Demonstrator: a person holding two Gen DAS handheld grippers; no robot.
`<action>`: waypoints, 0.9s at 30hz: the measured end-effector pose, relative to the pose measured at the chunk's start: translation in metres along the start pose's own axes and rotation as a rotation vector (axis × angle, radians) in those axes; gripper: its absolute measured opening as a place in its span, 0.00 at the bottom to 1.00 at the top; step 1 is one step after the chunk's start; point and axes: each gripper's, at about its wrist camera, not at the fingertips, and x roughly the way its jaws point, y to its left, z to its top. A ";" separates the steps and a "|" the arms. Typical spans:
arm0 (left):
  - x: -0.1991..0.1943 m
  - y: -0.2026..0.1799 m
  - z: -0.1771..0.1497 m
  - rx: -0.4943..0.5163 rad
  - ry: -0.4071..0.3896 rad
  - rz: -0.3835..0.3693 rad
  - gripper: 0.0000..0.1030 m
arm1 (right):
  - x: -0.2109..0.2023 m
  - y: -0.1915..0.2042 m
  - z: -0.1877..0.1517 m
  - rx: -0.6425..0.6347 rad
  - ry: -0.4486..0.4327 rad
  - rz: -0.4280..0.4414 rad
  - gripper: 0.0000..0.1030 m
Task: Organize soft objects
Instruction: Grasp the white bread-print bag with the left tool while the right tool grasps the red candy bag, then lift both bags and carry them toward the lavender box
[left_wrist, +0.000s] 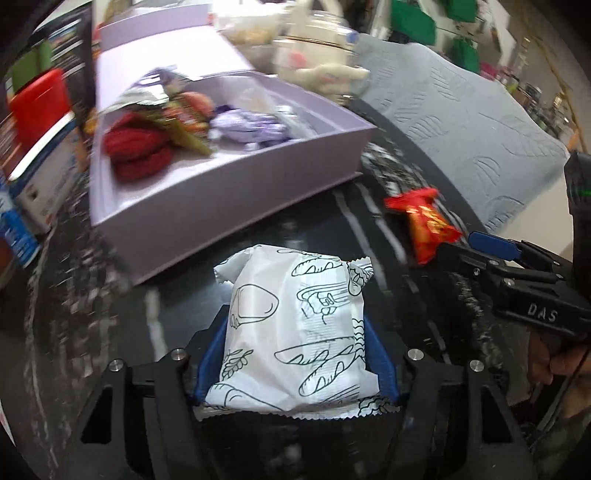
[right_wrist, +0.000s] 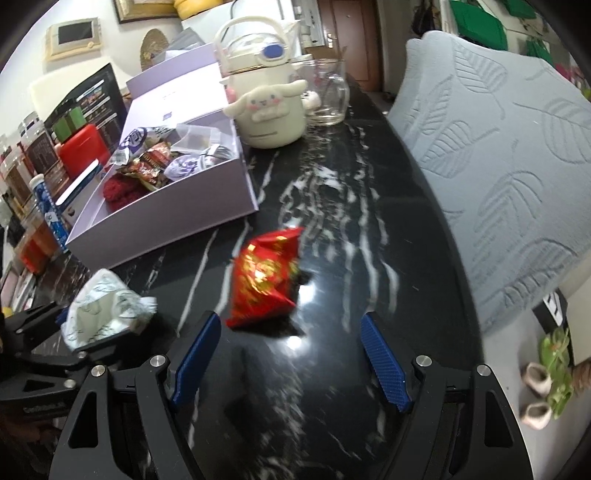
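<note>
My worktop was a black marble counter (right_wrist: 332, 206) veined in white, with a bright lamp glare on its polish near me. To my right stood a grey cushion (right_wrist: 509, 155) embossed with leaves; beyond it, green bags (right_wrist: 476, 22) hung by a pale wall. At the counter's far end stood a brown door (right_wrist: 347, 22) and a cream wall — the latter carrying a small framed screen (right_wrist: 74, 35). Below right, on the floor, lay a green-leaved plant (right_wrist: 554, 373) — blurred.
</note>
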 end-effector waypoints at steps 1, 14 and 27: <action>-0.003 0.007 -0.002 -0.012 -0.002 0.010 0.65 | 0.004 0.003 0.002 -0.005 -0.002 0.003 0.76; -0.011 0.041 -0.009 -0.098 -0.025 0.046 0.65 | 0.031 0.034 0.020 -0.105 0.006 -0.069 0.41; -0.030 0.049 -0.034 -0.110 -0.033 0.055 0.65 | 0.003 0.065 -0.014 -0.151 0.001 0.068 0.40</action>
